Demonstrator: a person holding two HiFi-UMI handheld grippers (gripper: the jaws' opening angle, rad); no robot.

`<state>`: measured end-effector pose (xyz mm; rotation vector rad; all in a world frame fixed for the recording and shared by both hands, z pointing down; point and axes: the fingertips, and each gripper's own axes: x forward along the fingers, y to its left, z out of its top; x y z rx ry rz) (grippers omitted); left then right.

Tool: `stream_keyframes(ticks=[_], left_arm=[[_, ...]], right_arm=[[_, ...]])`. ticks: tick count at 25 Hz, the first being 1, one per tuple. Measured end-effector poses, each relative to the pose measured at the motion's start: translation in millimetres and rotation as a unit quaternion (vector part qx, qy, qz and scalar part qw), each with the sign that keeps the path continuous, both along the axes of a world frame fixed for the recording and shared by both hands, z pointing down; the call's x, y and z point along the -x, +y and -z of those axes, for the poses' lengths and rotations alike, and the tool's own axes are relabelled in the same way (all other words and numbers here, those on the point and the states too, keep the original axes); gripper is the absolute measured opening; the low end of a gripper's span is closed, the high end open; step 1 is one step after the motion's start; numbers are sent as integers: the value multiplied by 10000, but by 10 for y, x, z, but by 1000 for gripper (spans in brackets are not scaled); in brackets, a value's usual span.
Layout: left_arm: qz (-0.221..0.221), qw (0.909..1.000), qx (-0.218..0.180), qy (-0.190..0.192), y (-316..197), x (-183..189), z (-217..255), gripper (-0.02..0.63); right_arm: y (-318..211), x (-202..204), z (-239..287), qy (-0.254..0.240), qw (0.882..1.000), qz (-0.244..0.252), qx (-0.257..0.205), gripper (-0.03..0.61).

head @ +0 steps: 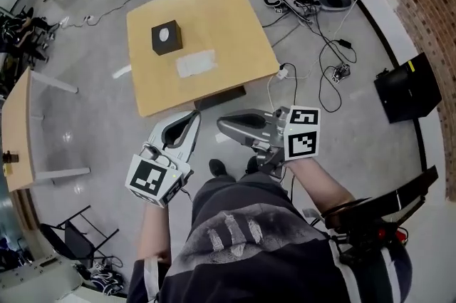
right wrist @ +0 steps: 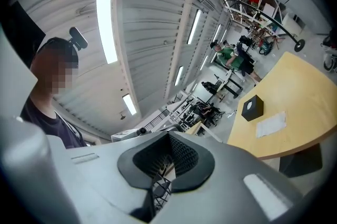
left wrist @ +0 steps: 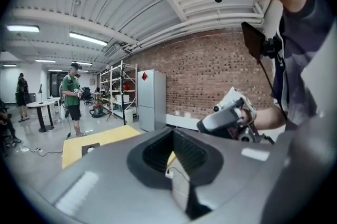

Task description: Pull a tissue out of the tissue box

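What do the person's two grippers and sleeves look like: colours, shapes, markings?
The left gripper and the right gripper have smooth grey shells with black ribbed pads inside. Each carries a white cube with black square markers. The person wears a dark shirt with a pale print; the forearms are bare.

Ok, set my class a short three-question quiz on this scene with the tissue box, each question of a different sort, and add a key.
1. True or false: the tissue box stands on the floor.
2. What lies flat beside the box on the table? A) a white sheet B) a red cup C) a pair of scissors
3. Fill the gap: the left gripper and the right gripper, both empty and short of the table, have their jaws ____.

Key: 1 false, it stands on the table; 2 A; 3 shut.
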<state>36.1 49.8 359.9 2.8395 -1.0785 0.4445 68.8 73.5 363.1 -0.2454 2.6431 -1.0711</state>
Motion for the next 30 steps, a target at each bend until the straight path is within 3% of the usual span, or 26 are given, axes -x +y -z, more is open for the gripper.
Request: stream_keyframes(ticks=[10,18,30], left_arm=[[134,9997,-155,128,272,372,42,0],[500,9970,-274,530,676,1217,188,0],[778,9926,-162,913,1300,2205,101,0]], right_arm=[[224,392,95,257,9992,167,-238,-2],[653,1259,186,443,9972,521,-317,-2],[1355,2168,181,453,9961,758,-59,-2]])
